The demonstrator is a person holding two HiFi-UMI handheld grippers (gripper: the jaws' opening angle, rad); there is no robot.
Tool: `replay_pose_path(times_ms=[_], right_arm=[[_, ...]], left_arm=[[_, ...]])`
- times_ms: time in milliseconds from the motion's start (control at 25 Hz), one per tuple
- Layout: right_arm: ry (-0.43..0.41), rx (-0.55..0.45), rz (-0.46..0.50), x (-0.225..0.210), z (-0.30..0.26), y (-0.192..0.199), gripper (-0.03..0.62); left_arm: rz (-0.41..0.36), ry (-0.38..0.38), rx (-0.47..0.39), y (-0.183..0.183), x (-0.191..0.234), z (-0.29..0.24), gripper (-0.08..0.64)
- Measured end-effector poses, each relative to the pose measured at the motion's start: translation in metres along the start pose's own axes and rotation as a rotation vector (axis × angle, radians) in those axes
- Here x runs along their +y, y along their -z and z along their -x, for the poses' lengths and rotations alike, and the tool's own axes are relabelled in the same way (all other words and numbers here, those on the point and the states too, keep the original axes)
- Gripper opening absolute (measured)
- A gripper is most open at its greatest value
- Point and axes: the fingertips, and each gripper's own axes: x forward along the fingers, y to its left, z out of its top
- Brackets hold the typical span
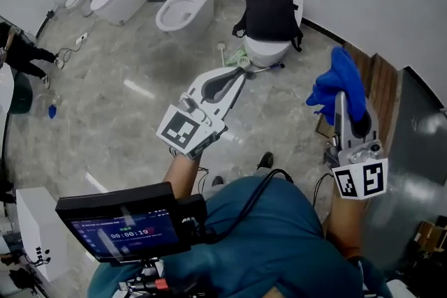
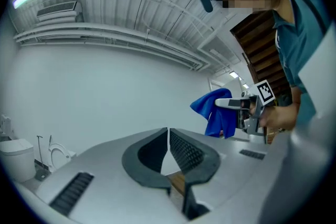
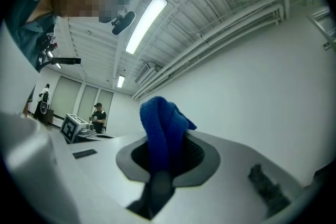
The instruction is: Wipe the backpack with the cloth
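At the lower left of the head view, a small screen [image 1: 115,228] shows white clock numbers, 00:00:19. The smaller writing on it is too tiny to read. No other words show.

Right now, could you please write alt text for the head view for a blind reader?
The right gripper holds a blue cloth up, jaws shut on it. The empty left gripper, jaws together, points toward a black backpack sitting on a toilet by the wall.

At one o'clock, toilet [image 1: 268,51] top hidden behind backpack [image 1: 269,12]; cloth [image 3: 157,123] lower end buried inside right gripper [image 3: 164,157].
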Motion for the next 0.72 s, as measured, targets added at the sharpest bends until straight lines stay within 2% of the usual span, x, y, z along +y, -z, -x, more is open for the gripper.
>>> replay_pose_path(times_ms=[120,200,440,600,720], right_arm=[[0.044,0.000,-0.013,0.056,0.030,-0.015,0.054],[0.079,0.011,-0.032,0.077,0.047,-0.021,0.054],[0.150,0.038,-0.026,0.117,0.094,-0.034,0.054],[0.150,0.041,-0.033,0.139,0.120,-0.036,0.054],[0.147,0.055,-0.050,0.142,0.133,-0.034,0.054]], left_arm=[[0.008,0.051,0.011,-0.013,-0.019,0.062,0.017],[0.004,0.087,0.024,-0.016,-0.029,0.088,0.017],[-0.006,0.173,0.045,-0.018,-0.058,0.132,0.017],[-0.008,0.212,0.032,-0.023,-0.088,0.152,0.017],[-0.001,0.211,0.036,-0.022,-0.103,0.159,0.017]])
